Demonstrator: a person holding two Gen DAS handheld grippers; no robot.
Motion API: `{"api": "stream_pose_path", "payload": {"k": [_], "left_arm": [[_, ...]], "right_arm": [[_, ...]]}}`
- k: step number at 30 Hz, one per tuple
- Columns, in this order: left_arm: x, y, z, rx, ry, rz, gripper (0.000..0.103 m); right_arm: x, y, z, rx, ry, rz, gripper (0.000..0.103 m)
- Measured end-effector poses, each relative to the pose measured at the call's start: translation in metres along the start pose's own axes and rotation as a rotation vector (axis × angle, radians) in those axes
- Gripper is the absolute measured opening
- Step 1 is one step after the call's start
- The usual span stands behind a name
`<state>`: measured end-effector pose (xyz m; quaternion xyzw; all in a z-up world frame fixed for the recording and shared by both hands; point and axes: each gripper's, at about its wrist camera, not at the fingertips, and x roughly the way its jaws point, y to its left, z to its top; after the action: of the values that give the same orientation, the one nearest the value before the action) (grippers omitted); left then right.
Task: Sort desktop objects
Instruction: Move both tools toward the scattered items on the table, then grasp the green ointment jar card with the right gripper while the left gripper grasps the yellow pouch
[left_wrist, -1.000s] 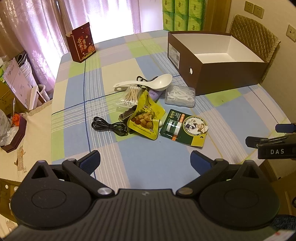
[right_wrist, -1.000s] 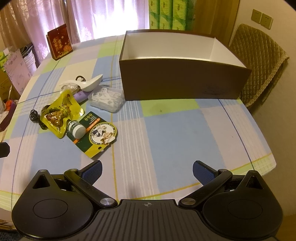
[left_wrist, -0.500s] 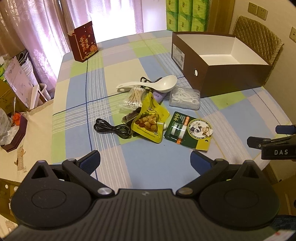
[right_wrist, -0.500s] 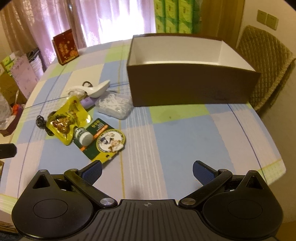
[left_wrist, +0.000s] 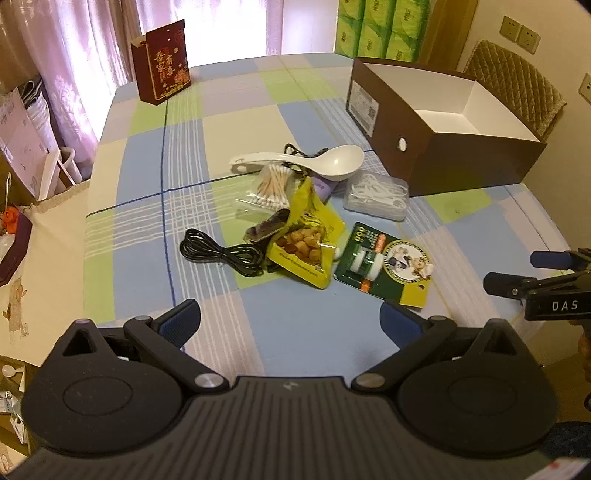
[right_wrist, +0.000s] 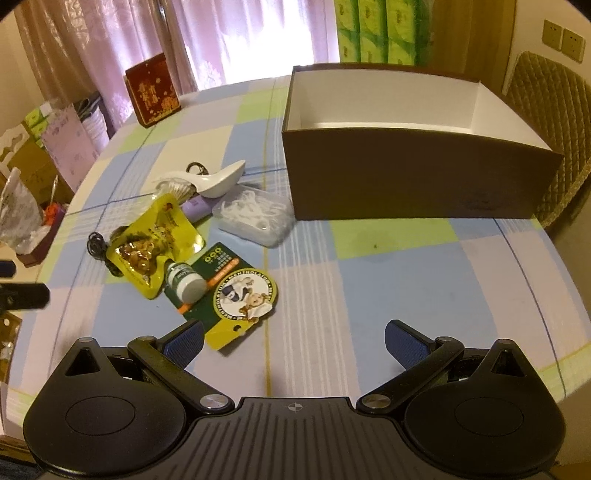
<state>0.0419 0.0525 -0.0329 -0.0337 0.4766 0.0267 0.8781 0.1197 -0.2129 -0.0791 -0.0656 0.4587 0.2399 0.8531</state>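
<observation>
Nothing has gone into the brown box (right_wrist: 417, 173) yet, as far as I can see: its white inside looks bare in both views, so I judge the sorting is only at its start and every item is left to move.

All the items sit in one loose heap on the checked tablecloth (left_wrist: 280, 332), just left of the box. I count a white spoon (left_wrist: 306, 160), a bag of cotton swabs (left_wrist: 267, 188), a clear case of floss picks (right_wrist: 255, 216) nearly touching the box's near corner, a yellow snack packet (right_wrist: 157, 238), a black cable (left_wrist: 221, 254), a purple tube (right_wrist: 199, 206) half hidden under the spoon, and a green blister card (right_wrist: 229, 291) with a small bottle on it.

My left gripper (left_wrist: 288, 319) is spread wide and holds nothing; the heap lies ahead of it, the snack packet and card nearest, with clear cloth between. My right gripper (right_wrist: 293, 341) is also wide and empty. The card's yellow corner lies just beside its left finger (right_wrist: 186, 339), apart from it, so I'd judge the card its easiest first pick.
</observation>
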Motion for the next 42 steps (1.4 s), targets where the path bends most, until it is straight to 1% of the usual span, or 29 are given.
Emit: {"api": "stream_pose_path", "payload": {"k": [8,12,16,21,22,24,26,28,30,32,35,37,39,42], "left_arm": [[0.003,0.009,0.012,0.002,-0.019,-0.007,0.102],[0.003,0.015,0.022,0.000,-0.033,-0.016,0.102],[0.006,0.018,0.029,0.018,-0.054,-0.020,0.102],[0.028,0.022,0.028,0.019,0.001,-0.025,0.099],[0.032,0.023,0.027,0.021,0.011,-0.032,0.099],[0.040,0.023,0.024,0.023,0.029,-0.041,0.099],[0.050,0.024,0.021,0.022,0.050,-0.047,0.098],[0.058,0.025,0.018,0.021,0.067,-0.049,0.098],[0.064,0.025,0.017,0.020,0.079,-0.053,0.098],[0.069,0.027,0.017,0.019,0.089,-0.052,0.098],[0.073,0.029,0.018,0.013,0.099,-0.049,0.098],[0.075,0.031,0.020,0.009,0.102,-0.047,0.098],[0.077,0.032,0.021,0.006,0.104,-0.043,0.098],[0.078,0.034,0.021,-0.002,0.108,-0.039,0.098]], "right_arm": [[0.016,0.004,0.003,-0.039,0.013,0.031,0.101],[0.021,0.009,0.005,-0.063,-0.003,0.065,0.101],[0.026,0.012,0.008,-0.088,-0.016,0.098,0.101],[0.036,0.017,0.009,-0.134,-0.017,0.134,0.101],[0.039,0.019,0.009,-0.151,-0.013,0.144,0.099],[0.045,0.022,0.010,-0.175,-0.007,0.168,0.082],[0.053,0.026,0.011,-0.196,0.008,0.193,0.078],[0.058,0.030,0.011,-0.225,0.008,0.218,0.071],[0.063,0.036,0.012,-0.260,0.010,0.241,0.060],[0.068,0.042,0.014,-0.294,0.005,0.263,0.056],[0.077,0.053,0.018,-0.359,-0.008,0.283,0.054],[0.083,0.060,0.020,-0.406,-0.013,0.281,0.053],[0.091,0.065,0.021,-0.438,-0.007,0.283,0.047],[0.100,0.070,0.022,-0.468,0.005,0.292,0.045]]}}
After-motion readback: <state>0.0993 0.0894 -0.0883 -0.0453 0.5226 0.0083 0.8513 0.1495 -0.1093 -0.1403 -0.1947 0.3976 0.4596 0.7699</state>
